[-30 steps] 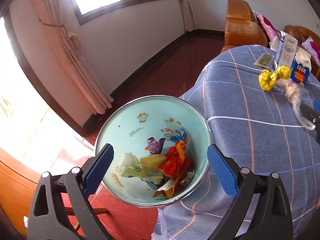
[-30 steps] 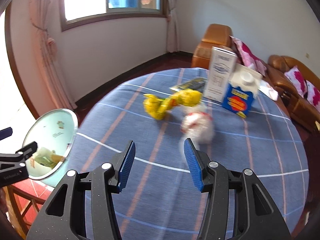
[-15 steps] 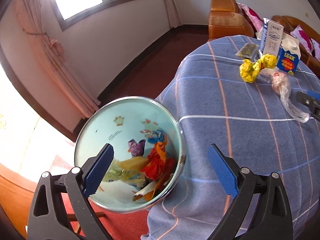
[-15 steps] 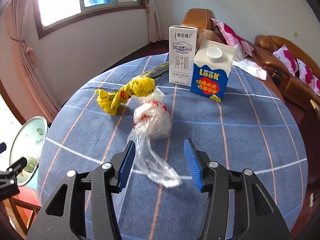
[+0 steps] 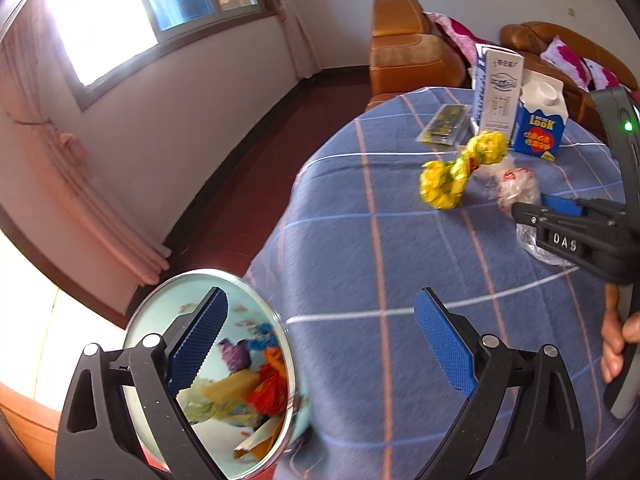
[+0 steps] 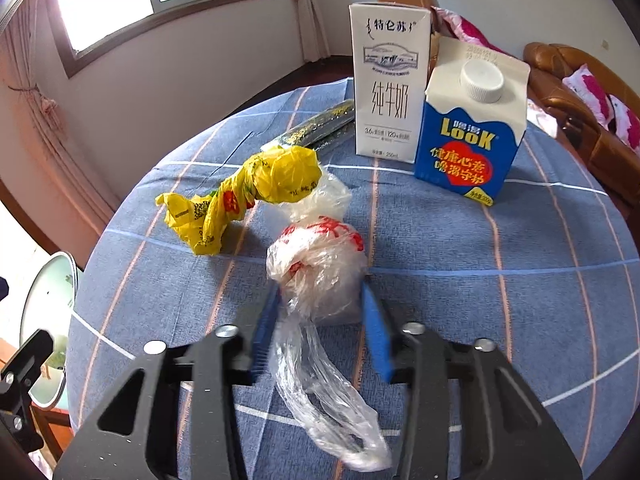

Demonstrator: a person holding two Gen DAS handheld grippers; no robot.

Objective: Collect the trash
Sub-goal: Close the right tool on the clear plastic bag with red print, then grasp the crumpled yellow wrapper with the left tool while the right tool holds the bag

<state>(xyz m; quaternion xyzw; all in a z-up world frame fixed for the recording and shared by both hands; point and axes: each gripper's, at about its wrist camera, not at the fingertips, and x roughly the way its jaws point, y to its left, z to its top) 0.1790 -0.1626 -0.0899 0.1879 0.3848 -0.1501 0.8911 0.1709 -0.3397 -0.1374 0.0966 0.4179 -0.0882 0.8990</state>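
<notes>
Surface cloth [image 6: 500,280] is blue with white and orange checks. Yellow crumpled wrapper [image 6: 248,192], clear bag [image 6: 320,264] with red print, blue-and-white carton [image 6: 468,140].

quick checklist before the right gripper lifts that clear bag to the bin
1. Clear bag between the right gripper pads: ok; the jaws have just been closing on it.
2. Pads firmly pressing the bag: cannot tell; both touch the plastic, but the grip may be loose.
3. Bag tail free of the gripper frame: cannot tell; it trails back under the gripper.
4. Yellow wrapper clear of the bag: not ok; it touches the bag's far end.
5. Bin open with room: ok; trash covers only the bottom.
6. Left gripper empty: ok; open over the table edge.
</notes>
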